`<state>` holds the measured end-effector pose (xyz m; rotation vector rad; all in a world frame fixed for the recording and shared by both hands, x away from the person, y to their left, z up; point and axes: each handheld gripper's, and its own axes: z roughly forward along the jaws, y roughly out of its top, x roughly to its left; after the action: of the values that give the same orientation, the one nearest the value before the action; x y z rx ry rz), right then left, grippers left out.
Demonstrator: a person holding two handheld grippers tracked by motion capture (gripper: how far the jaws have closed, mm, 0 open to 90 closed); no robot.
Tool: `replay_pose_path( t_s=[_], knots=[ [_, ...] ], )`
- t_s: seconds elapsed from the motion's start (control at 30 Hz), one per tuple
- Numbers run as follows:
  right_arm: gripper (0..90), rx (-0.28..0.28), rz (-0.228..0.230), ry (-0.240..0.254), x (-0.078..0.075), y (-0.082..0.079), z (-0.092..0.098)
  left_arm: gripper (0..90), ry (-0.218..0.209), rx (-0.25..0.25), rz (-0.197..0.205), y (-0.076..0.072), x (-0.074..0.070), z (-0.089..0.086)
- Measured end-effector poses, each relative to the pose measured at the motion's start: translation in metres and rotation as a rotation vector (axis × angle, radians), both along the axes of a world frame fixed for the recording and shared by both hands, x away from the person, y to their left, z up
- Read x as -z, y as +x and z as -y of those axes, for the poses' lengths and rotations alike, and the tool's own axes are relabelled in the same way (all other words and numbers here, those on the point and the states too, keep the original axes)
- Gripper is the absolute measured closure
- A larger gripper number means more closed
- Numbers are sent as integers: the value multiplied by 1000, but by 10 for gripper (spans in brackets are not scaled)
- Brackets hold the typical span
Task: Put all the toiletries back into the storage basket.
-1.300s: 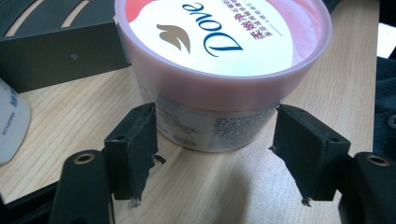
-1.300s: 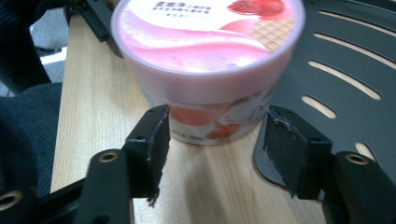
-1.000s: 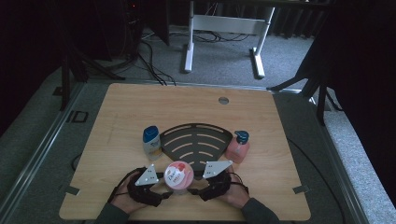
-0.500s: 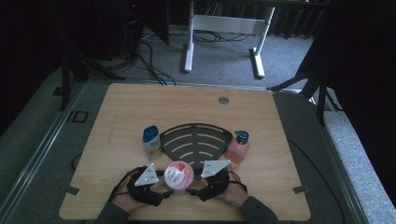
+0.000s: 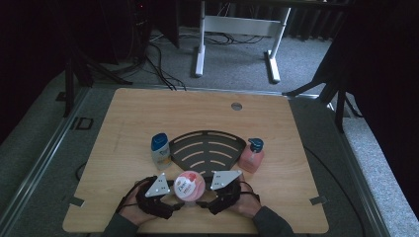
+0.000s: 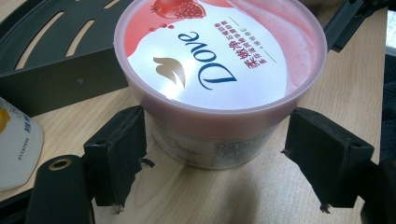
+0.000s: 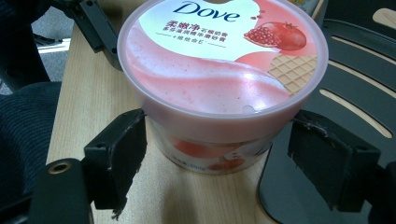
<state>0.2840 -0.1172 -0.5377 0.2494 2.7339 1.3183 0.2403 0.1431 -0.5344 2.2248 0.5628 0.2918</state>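
Lab or studio: wooden table (image 5: 148,113) on carpet, black curtains (image 5: 380,74), floor cables (image 5: 158,59).

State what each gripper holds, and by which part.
Nothing. Both grippers' jaws have just been opening; the left gripper and right gripper flank the tub without pressing it.

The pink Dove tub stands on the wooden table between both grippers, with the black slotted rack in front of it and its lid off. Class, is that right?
Not quite: the Dove tub has its lid on, as the left gripper view shows. The rest holds.
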Motion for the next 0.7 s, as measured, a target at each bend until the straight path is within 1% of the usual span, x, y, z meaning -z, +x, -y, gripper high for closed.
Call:
replay_pose_path(
  t_s=[0.17, 0.27, 0.37, 0.57, 0.7],
  knots=[
    [194, -2, 10, -3, -1, -1, 1, 212, 16, -2, 12, -2, -2, 2],
    [193, 0, 6, -2, -1, -2, 2, 211, 13, 0, 14, -3, -4, 3],
    [193, 3, 3, 7, -3, -2, 4, 212, 7, 0, 12, -2, -5, 4],
    [193, 6, 17, 5, -6, -3, 8, 212, 6, 7, 12, 0, -7, 9],
    [193, 13, 22, 1, -8, -3, 11, 211, 4, 11, 0, 2, -7, 12]
  ],
)
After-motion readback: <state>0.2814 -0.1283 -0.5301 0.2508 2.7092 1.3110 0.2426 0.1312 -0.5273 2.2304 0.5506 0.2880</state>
